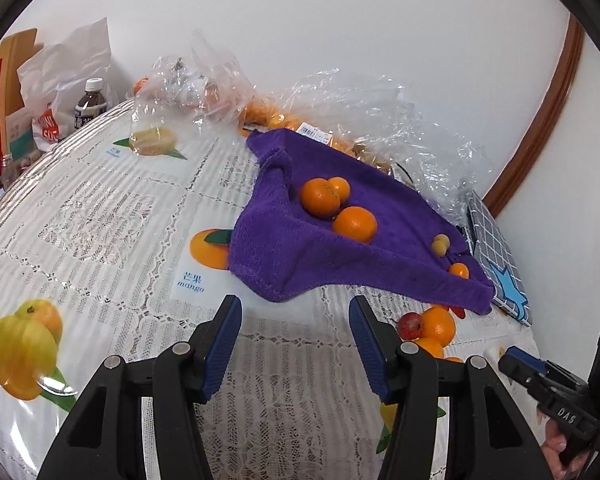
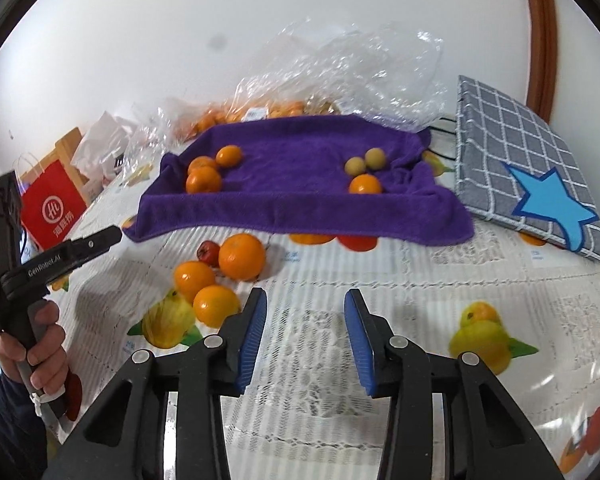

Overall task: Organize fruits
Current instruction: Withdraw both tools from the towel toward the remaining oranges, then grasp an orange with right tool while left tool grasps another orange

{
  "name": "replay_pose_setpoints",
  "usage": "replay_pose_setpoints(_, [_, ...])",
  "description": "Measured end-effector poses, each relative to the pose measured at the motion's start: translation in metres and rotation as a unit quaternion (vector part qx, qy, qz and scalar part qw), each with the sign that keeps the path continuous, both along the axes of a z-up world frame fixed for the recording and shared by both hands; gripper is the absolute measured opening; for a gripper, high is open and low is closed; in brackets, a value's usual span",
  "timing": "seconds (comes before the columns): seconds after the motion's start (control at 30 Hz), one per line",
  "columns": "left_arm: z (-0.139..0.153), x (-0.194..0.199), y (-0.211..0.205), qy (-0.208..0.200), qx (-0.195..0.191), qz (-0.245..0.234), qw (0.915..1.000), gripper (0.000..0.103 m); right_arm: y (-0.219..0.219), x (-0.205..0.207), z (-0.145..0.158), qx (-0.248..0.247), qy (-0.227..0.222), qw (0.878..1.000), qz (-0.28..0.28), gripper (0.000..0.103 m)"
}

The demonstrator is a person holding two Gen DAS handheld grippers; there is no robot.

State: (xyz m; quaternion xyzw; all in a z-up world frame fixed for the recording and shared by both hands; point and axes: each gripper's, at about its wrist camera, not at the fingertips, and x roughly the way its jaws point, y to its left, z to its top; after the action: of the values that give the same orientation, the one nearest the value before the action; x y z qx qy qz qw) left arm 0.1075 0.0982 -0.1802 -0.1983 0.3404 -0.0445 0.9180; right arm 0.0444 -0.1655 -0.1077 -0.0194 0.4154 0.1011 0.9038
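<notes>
Both the left tool (image 1: 296, 340) and right tool (image 2: 305, 330) hang partly open and empty; those loose oranges (image 2: 242, 256) look firm, probably roll-prone, so pinch across the middle.

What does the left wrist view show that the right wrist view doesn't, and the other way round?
Only the left wrist view: a dark bottle at the table's far left edge. Only the right wrist view: the hand gripping the left gripper's handle. Both: the purple towel with oranges on it, loose oranges in front of it, and the grey checked folder.
</notes>
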Motion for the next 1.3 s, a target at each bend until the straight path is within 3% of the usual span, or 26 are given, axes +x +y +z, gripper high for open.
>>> replay_pose_setpoints(0.3, [-0.003, 0.002, 0.009, 0.013, 0.001, 0.03, 0.9995, 0.053, 0.014, 0.013, -0.014, 0.015, 0.023, 0.999, 0.025, 0.041])
replay_pose_setpoints(0.6, [-0.003, 0.004, 0.007, 0.017, 0.005, 0.022, 0.9996, 0.053, 0.035, 0.008, -0.008, 0.056, 0.022, 0.995, 0.081, 0.041])
replay_pose_setpoints(0.9, [-0.005, 0.005, 0.006, 0.023, 0.003, 0.022, 0.9995, 0.053, 0.044, 0.018, -0.036, 0.044, 0.06, 0.994, 0.082, 0.037])
replay_pose_setpoints(1.3, [-0.003, 0.004, 0.003, 0.014, 0.001, 0.005, 0.9999, 0.053, 0.026, 0.005, -0.015, 0.039, 0.016, 0.997, 0.066, 0.036])
